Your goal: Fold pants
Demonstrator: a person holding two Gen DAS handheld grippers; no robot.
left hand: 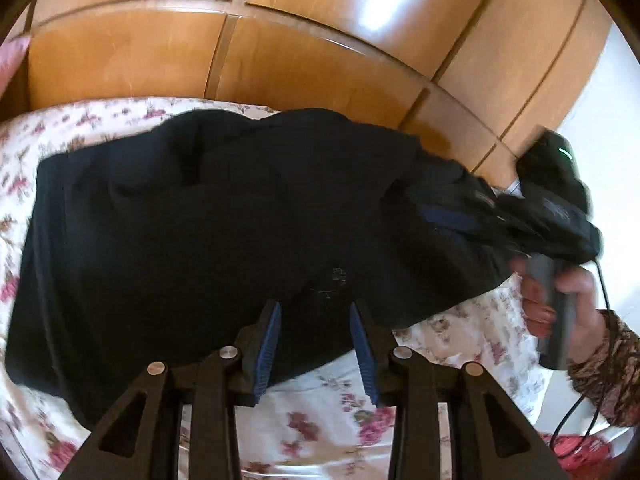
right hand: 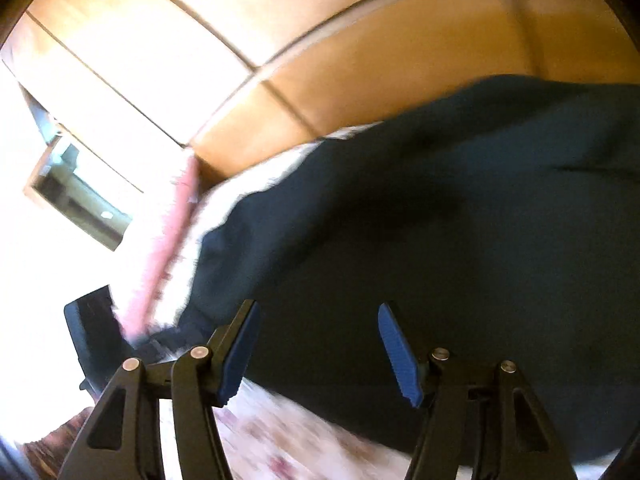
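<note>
The dark pants point(left hand: 208, 232) lie on the floral bed point(left hand: 328, 412), long axis running left to right along the wooden headboard point(left hand: 312, 64), one end bunched at the right. The left gripper point(left hand: 316, 344) hangs over their near edge, jaws spread, nothing pinched. The right gripper point(right hand: 316, 348), held in a hand point(left hand: 560, 300), is spread too, over the cloth. A pink cushion edge point(right hand: 176, 240) borders the bed.

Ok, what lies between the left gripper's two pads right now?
In the left wrist view, the left gripper stands open with only the dark pants showing in the gap, and lower down the floral bedsheet. The pads are not pressing on the cloth.
</note>
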